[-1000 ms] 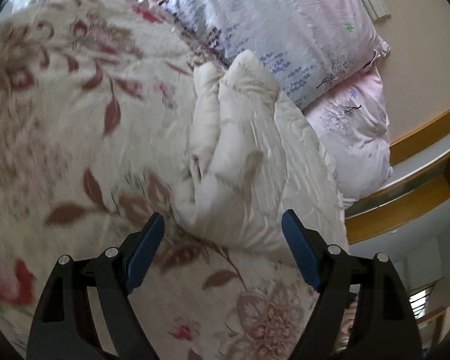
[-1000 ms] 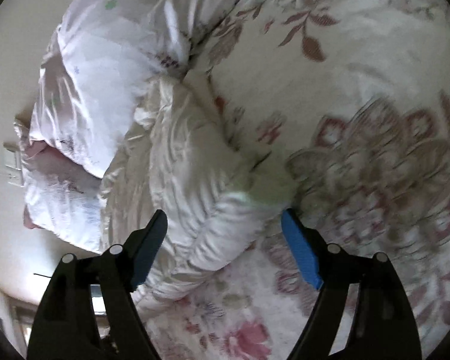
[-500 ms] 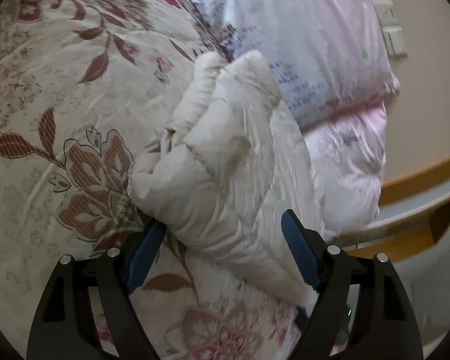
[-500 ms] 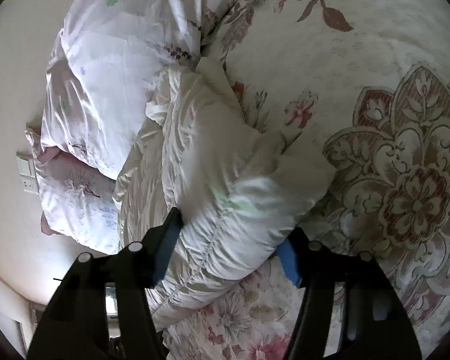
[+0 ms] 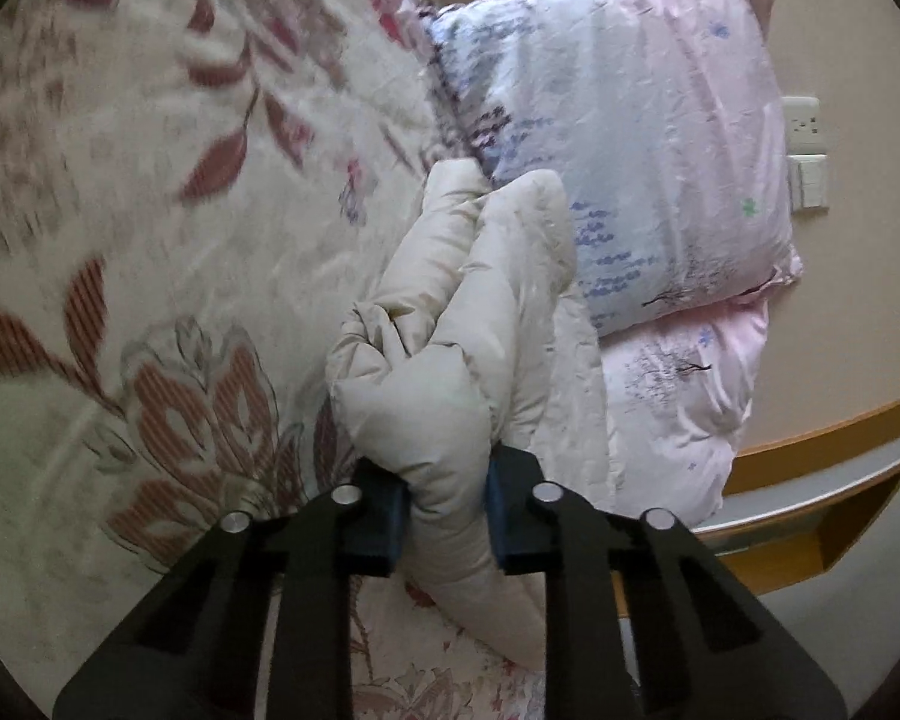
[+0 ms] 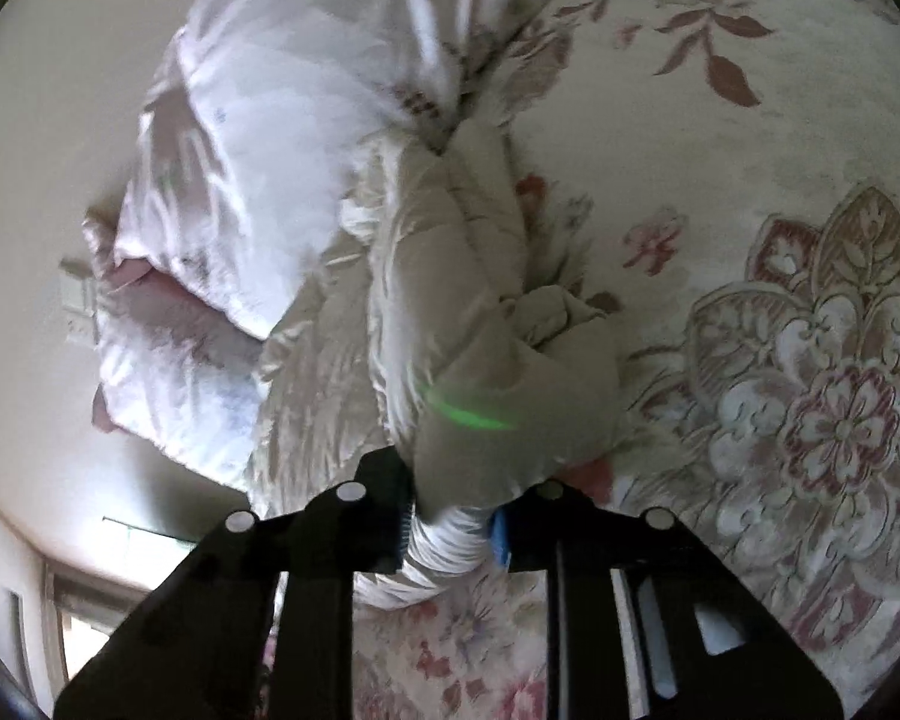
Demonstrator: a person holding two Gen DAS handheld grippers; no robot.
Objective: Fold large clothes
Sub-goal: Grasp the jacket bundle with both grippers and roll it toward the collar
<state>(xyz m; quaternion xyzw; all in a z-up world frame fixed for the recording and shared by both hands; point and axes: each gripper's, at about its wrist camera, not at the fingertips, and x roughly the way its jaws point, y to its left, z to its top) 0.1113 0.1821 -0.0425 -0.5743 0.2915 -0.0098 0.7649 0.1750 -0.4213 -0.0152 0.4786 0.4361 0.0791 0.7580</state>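
Cream padded jacket (image 5: 480,324) lies bunched on the floral bedspread (image 5: 150,240), its far end touching the pink pillows (image 5: 648,168). Your left gripper (image 5: 444,507) is closing, pads already squeezing a puffy fold at the near end. Your right gripper (image 6: 450,525) is likewise closing, pinching another bunched part of the jacket (image 6: 468,324).

R gripper (image 6: 450,525) jaws closing on cream puffy jacket (image 6: 486,360), floral bedspread (image 6: 780,240), pillows (image 6: 258,192)
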